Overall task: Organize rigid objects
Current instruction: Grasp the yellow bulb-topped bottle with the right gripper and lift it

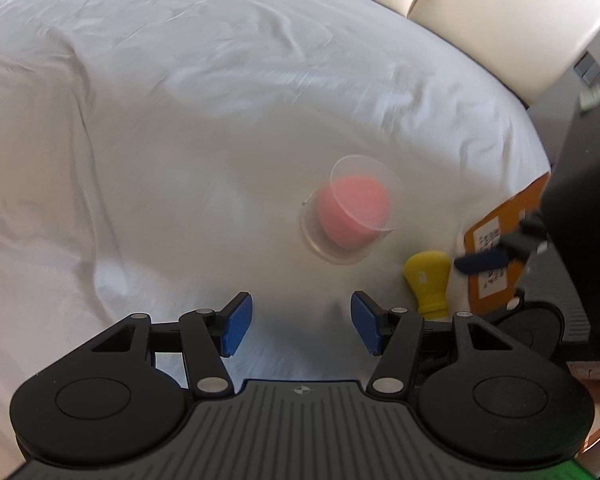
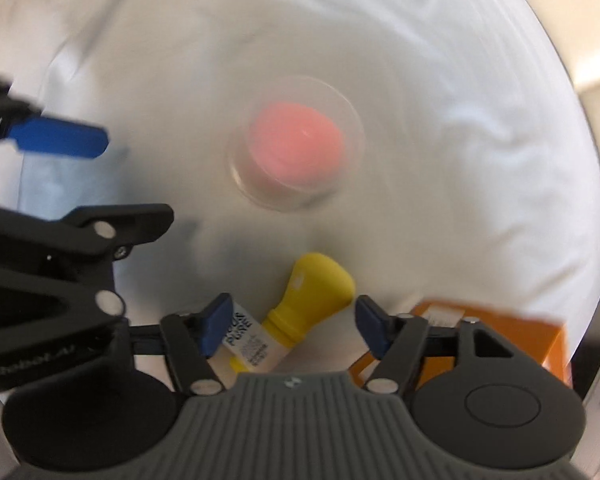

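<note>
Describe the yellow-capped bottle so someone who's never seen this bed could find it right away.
Start from the white bedsheet and find the clear round tub with pink inside. Nearer than the tub, beside the orange box, lies the bottle on its side. Its bulb-shaped yellow cap and white printed label set it apart.

I see a white cloth sheet point(image 1: 148, 128), matt and softly creased, under everything. On it sits a clear, glossy plastic round tub point(image 1: 350, 210) with a smooth, matt pink mass point(image 1: 352, 210) inside. The bottle with the yellow bulb-shaped cap point(image 2: 316, 292) looks like smooth, satin plastic, with a printed paper label point(image 2: 246, 338). The orange box point(image 2: 512, 336) looks like matt cardboard. My grippers are matt black plastic with dull blue pads point(image 1: 236, 326) and small bright metal pins point(image 1: 214, 383).
</note>
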`<state>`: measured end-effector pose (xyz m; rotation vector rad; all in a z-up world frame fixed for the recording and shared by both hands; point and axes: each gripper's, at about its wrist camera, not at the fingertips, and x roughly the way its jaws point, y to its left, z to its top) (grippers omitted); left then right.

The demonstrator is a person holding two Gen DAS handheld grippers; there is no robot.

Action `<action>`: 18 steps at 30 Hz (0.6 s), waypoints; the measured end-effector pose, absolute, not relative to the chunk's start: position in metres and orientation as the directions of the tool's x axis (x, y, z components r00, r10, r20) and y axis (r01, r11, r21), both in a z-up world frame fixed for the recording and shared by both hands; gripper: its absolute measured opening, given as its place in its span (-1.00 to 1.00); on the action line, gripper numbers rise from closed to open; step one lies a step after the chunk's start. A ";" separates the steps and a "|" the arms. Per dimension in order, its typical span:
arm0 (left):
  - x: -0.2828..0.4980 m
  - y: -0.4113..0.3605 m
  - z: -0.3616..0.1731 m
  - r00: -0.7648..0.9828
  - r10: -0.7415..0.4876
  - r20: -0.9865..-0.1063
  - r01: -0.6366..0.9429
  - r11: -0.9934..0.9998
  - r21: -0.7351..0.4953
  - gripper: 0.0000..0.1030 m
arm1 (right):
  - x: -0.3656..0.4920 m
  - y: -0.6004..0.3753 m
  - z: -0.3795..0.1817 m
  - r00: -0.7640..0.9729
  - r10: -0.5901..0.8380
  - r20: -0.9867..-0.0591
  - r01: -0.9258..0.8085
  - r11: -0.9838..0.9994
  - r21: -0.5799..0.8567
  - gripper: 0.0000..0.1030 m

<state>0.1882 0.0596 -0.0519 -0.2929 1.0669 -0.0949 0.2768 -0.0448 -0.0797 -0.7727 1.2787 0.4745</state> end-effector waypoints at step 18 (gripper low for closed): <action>0.188 0.040 -0.030 0.682 -0.216 -0.698 0.012 0.959 -0.284 0.59 | 0.206 -0.118 0.001 0.423 0.160 -0.892 -0.487 0.870 -0.075 -0.62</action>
